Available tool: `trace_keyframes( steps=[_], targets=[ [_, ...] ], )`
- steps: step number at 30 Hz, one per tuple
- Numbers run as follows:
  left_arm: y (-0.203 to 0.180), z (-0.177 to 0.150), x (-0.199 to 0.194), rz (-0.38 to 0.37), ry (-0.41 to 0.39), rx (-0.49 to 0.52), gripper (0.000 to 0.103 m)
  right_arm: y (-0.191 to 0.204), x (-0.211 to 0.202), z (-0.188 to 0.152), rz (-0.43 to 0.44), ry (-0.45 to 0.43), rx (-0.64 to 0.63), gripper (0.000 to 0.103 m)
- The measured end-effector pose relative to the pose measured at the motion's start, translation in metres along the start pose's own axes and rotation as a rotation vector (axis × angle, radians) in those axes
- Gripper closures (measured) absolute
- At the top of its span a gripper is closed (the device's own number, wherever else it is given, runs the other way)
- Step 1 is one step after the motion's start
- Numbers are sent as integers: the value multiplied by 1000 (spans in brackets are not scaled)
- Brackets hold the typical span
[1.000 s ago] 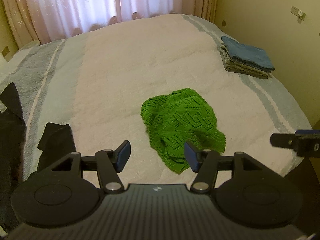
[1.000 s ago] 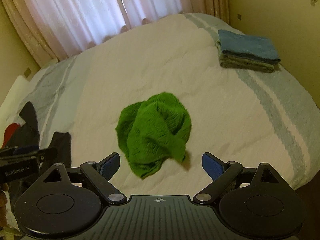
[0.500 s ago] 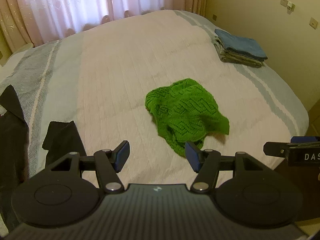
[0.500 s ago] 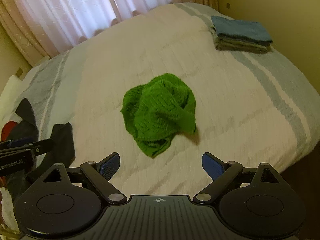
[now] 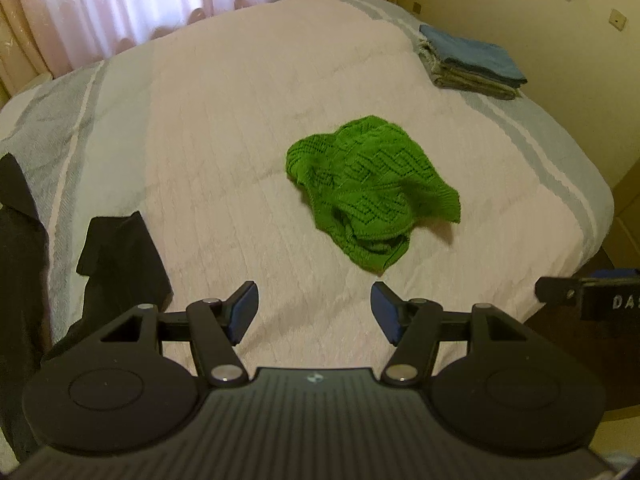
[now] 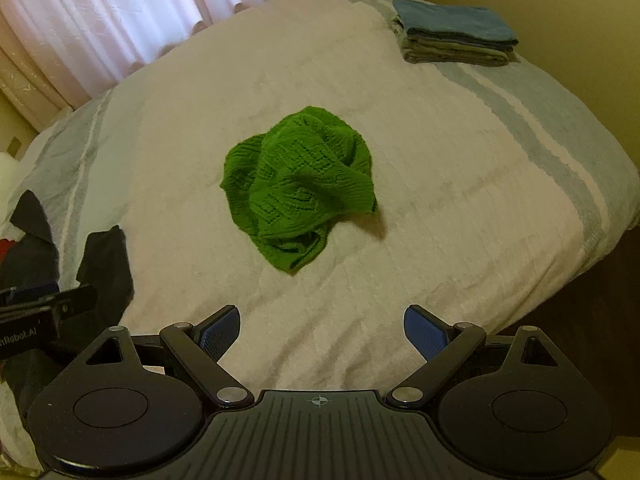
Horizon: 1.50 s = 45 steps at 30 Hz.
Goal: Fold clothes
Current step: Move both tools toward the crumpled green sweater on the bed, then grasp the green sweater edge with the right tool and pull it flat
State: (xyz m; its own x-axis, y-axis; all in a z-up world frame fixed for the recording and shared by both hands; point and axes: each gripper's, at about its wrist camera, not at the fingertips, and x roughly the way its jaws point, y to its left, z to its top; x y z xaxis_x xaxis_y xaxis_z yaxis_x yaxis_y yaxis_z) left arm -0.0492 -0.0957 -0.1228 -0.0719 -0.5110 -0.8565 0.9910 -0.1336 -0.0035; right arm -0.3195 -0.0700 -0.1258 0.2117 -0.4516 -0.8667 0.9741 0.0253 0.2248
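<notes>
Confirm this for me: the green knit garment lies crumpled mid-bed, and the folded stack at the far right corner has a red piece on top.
Not quite. The top piece of the folded stack is blue, not red, as the right wrist view shows. The green knit garment does lie crumpled mid-bed.

The left gripper [image 5: 313,312] tilts steeply downward, its blue-padded fingers [image 5: 242,312] spread apart with nothing between them. The right gripper [image 6: 321,334] tilts down likewise, its fingers [image 6: 424,334] spread wider and also empty. Each gripper shows in the other's view, the right at three o'clock, the left at nine o'clock.
</notes>
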Motion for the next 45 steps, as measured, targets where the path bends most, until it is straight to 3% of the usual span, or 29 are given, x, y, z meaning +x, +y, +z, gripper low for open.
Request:
trace_keyframes(
  steps=[11, 19, 23, 35, 40, 45],
  targets=[
    [-27, 27, 30, 69, 30, -88, 44, -26, 31, 47, 49, 58, -127, 11],
    [-74, 61, 63, 120, 35, -233, 44, -79, 53, 110, 70, 79, -241, 11],
    [-90, 60, 76, 142, 53, -322, 44, -100, 72, 127, 79, 117, -299, 11],
    [-92, 12, 118, 198, 177, -503, 45, -107, 143, 119, 106, 242, -436, 11],
    [-74, -5, 150, 177, 197, -548, 47, -95, 175, 109, 99, 230, -499, 11],
    [-58, -15, 183, 166, 201, -579, 52, -82, 207, 103, 100, 157, -570, 11]
  ],
)
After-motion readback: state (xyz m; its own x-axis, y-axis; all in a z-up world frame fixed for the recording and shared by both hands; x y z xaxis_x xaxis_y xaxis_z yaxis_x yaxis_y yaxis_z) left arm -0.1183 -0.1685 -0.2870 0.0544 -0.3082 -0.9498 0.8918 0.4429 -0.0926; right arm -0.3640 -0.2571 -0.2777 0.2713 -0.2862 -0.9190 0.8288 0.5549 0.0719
